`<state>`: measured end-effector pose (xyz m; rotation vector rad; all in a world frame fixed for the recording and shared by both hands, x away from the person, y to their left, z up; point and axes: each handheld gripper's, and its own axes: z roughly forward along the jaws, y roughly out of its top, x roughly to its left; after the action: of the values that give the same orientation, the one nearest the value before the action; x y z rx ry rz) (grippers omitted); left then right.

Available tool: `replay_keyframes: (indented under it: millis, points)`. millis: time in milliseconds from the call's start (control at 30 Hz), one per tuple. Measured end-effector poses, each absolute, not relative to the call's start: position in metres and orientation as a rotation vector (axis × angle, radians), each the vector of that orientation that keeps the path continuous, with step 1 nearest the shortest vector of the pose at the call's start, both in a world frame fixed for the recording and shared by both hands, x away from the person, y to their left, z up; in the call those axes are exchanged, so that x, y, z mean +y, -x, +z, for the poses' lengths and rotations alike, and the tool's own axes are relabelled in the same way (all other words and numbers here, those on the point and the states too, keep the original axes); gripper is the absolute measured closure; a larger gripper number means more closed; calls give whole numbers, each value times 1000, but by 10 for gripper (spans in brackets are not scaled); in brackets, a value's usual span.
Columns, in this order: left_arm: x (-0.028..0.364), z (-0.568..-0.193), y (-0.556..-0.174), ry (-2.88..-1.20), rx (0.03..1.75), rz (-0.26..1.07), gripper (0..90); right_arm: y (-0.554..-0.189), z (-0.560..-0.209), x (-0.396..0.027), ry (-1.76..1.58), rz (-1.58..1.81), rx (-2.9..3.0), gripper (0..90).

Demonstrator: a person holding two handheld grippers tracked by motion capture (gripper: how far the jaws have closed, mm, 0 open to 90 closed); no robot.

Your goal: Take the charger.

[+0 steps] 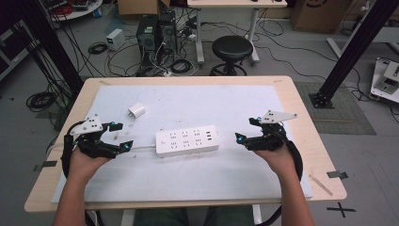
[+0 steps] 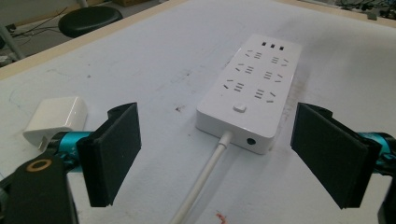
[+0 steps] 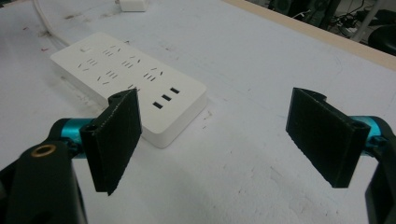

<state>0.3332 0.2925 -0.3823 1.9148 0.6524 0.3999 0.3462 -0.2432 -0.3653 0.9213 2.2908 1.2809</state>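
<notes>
both grippers, left gripper (image 1: pixel 120 135) and right gripper (image 1: pixel 248 129), spread wide beside the power strip (image 1: pixel 187 140), charger (image 1: pixel 137 110) near

— What do we enter as the carrying surface?

— We list a light wooden rectangular table (image 1: pixel 301 117), its top almost wholly covered by a white sheet (image 1: pixel 226 101) bearing small reddish-brown stains.

— And lying on that sheet?

— We record a white rectangular plastic power strip (image 1: pixel 187 140) flat near the middle, sockets upward, three small dark slots at its right end and a round button at its left. Its white cable (image 2: pixel 205 172) leaves that button end and runs along the sheet. We also note a small white plastic charger block (image 1: pixel 137 110), well apart, up and to the left.
</notes>
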Motion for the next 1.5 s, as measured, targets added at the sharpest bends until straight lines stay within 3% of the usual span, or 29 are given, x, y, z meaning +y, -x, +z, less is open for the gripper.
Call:
replay_keyframes:
  millis: [267,633,700,733,1000,1500]
  points:
    - [292,-368,-342,-1917,688,423,162,-346,-364,-248,-923,1266,2299,186]
    - [285,-350,-426,-2053,769,470,162,-344,-365,-254,-948,1240,2303,186]
    - [285,-350,-426,-2053,769,470,162,-343,-365,-255,-954,1237,2301,186]
    - [286,-356,-451,-2059,817,449,162,-344,-367,-256,-954,1239,2298,186]
    - [295,-382,-499,-2083,948,414,162,-343,-369,-257,-978,1220,2306,186]
    - [289,-429,-520,-2172,1025,356,162,-346,-374,-256,-994,1197,2309,186]
